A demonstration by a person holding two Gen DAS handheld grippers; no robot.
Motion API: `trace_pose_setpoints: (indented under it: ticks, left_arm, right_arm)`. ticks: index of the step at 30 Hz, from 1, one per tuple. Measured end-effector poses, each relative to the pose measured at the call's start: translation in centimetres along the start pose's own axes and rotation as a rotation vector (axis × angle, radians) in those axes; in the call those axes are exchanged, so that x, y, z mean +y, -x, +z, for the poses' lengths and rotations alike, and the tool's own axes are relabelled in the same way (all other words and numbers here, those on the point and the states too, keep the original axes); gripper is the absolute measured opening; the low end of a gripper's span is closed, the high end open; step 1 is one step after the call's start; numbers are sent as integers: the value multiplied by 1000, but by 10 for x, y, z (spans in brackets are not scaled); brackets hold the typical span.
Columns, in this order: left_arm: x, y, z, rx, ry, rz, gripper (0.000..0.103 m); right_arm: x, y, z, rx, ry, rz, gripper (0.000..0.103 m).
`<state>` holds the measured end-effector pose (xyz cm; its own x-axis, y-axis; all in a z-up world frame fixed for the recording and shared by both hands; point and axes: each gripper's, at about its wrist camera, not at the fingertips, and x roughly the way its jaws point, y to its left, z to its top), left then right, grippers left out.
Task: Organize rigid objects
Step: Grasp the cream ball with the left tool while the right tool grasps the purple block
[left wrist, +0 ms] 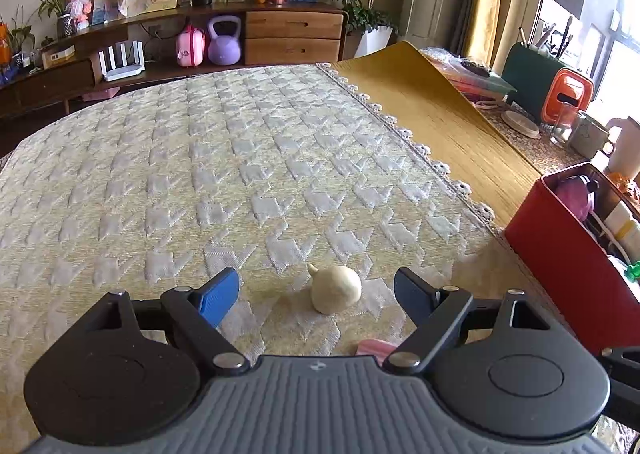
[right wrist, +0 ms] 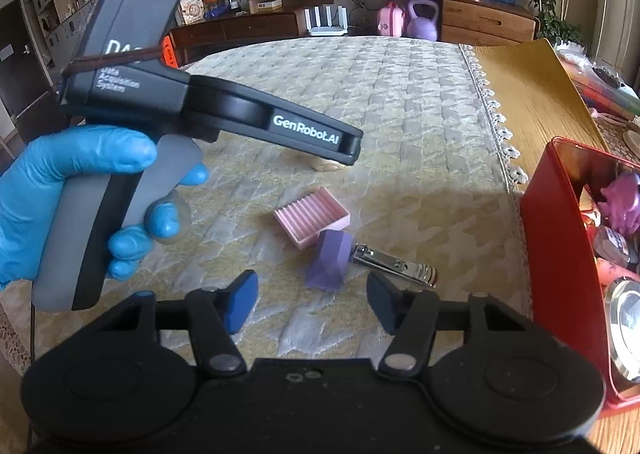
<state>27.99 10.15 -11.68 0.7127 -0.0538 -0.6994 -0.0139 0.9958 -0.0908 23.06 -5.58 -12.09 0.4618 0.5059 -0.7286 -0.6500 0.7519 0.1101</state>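
In the left wrist view a cream pear-shaped object (left wrist: pixel 335 289) lies on the quilted tablecloth (left wrist: pixel 240 158). My left gripper (left wrist: pixel 316 292) is open, its blue fingers on either side of the object and slightly short of it. In the right wrist view my right gripper (right wrist: pixel 312 304) is open and empty above the cloth. Just ahead of it lie a purple faceted block (right wrist: pixel 329 260), a metal nail clipper (right wrist: pixel 394 261) and a pink ribbed tray (right wrist: pixel 313 220). The left gripper's body hides most of the cream object (right wrist: pixel 325 165) there.
A red box (right wrist: pixel 560 254) with several small items stands at the right on the wooden table (right wrist: pixel 532 94); it also shows in the left wrist view (left wrist: pixel 560 254). A gloved hand (right wrist: pixel 80 194) holds the left gripper. Cups and containers (left wrist: pixel 560 102) stand at the far right.
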Motion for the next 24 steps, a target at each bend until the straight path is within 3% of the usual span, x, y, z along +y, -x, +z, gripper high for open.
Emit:
trace_pose_setpoints:
  ticks: [7,10,13,19,24]
  left_arm:
    - [-1,-9,-2,6,0,5,85]
    - [-3,-12,-2,5,-11,3,74]
    - [-4,-16,-3,12,-14,5,70]
    - [-12,-15,-7,-1,-72,11,48]
    - [-18,-14,-8,-3,-107,9,38]
  right_arm:
    - [-1,-5,1,1,-1,-8,44]
    - [-2,-8,2,5,-2,-16,42]
    - [-2,-10,3,3,-1,-23,40]
    - [0,-11,4,-4,11,-47,32]
    - [1,-11,3,-6,16,-67,27]
